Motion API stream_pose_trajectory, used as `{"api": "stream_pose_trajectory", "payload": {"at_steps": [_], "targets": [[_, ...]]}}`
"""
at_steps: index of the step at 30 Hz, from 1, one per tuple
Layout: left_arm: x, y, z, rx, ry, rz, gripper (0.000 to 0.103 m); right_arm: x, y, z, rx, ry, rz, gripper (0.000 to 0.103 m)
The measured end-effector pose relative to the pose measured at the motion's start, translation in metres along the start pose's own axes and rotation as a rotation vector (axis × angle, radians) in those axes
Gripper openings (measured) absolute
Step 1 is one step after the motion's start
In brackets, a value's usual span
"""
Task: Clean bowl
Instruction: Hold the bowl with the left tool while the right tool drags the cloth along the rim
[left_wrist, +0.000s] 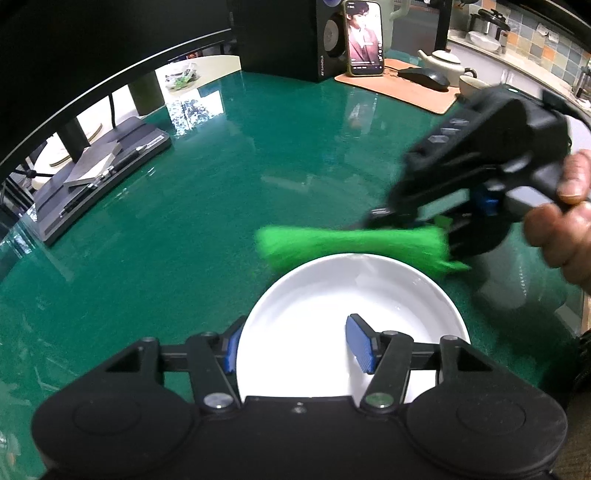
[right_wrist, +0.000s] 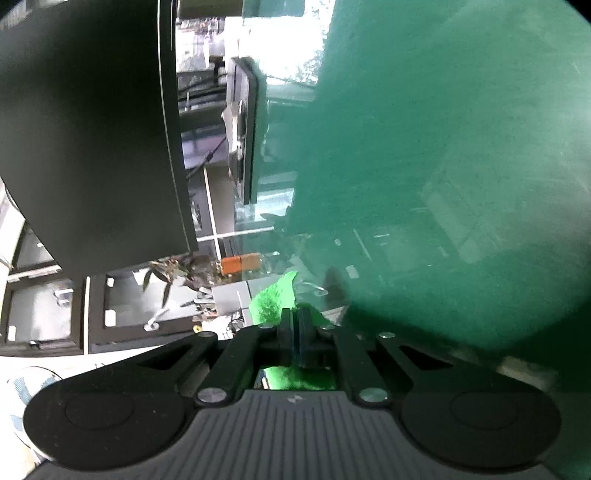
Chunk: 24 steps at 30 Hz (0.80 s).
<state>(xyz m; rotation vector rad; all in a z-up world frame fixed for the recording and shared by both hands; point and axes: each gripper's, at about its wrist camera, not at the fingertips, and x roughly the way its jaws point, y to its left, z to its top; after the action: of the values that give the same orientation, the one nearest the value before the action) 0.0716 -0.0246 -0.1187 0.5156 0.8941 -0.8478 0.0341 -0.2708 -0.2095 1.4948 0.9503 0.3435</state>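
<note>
While the left gripper (left_wrist: 295, 347) straddles the near rim of the white bowl (left_wrist: 332, 302), jaws part-open, the right gripper (right_wrist: 295, 325) clamps a green cloth (left_wrist: 351, 245) beyond its far edge.

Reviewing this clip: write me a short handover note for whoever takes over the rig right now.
Left claw: fingers straddle the near-left rim of the white round ceramic bowl, one pad outside, one inside; whether they press on it cannot be told.
Right claw: shut on the bright green fuzzy cloth, which hangs just beyond the bowl's far rim.
The bowl sits on the glossy green tabletop and looks empty.
Done: bowl straddled, cloth in hand.
Left: wipe the bowl's inside with the cloth, then let both go.
</note>
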Motion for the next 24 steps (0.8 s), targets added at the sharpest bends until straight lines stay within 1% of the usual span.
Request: {"api": "stream_pose_trajectory", "payload": {"at_steps": [2, 4, 6, 9, 11, 13, 17, 19, 20, 24], "targets": [[0.0, -0.001, 0.0, 0.006, -0.004, 0.003, 0.056, -0.011, -0.007, -0.003, 0.025, 0.001, 0.007, 0.005], [0.0, -0.002, 0.0, 0.007, -0.004, 0.003, 0.055, -0.012, -0.01, -0.004, 0.036, 0.0, 0.011, 0.005], [-0.001, -0.002, 0.0, 0.007, -0.003, 0.005, 0.055, 0.001, -0.007, 0.001, 0.021, -0.004, 0.0, 0.005], [-0.001, -0.004, 0.0, 0.004, -0.004, 0.007, 0.055, 0.025, 0.0, 0.008, -0.007, 0.013, -0.005, 0.005], [-0.001, -0.003, 0.0, -0.005, -0.006, 0.004, 0.056, 0.031, 0.002, 0.009, -0.017, 0.02, -0.007, 0.005], [0.0, 0.001, -0.001, -0.039, -0.01, -0.002, 0.057, 0.033, 0.003, 0.01, -0.02, 0.021, -0.008, 0.005], [-0.004, 0.021, -0.008, -0.221, -0.002, 0.021, 0.052, 0.025, 0.0, 0.011, -0.007, 0.005, -0.021, 0.005], [-0.008, 0.024, -0.013, -0.264, -0.01, 0.015, 0.053, 0.023, 0.0, 0.01, -0.011, 0.002, -0.029, 0.005], [-0.012, 0.023, -0.018, -0.283, -0.016, 0.006, 0.053, 0.022, 0.001, 0.01, -0.014, 0.0, -0.03, 0.005], [-0.014, 0.014, -0.027, -0.275, -0.004, 0.002, 0.051, 0.024, 0.003, 0.009, -0.019, 0.001, -0.04, 0.005]]}}
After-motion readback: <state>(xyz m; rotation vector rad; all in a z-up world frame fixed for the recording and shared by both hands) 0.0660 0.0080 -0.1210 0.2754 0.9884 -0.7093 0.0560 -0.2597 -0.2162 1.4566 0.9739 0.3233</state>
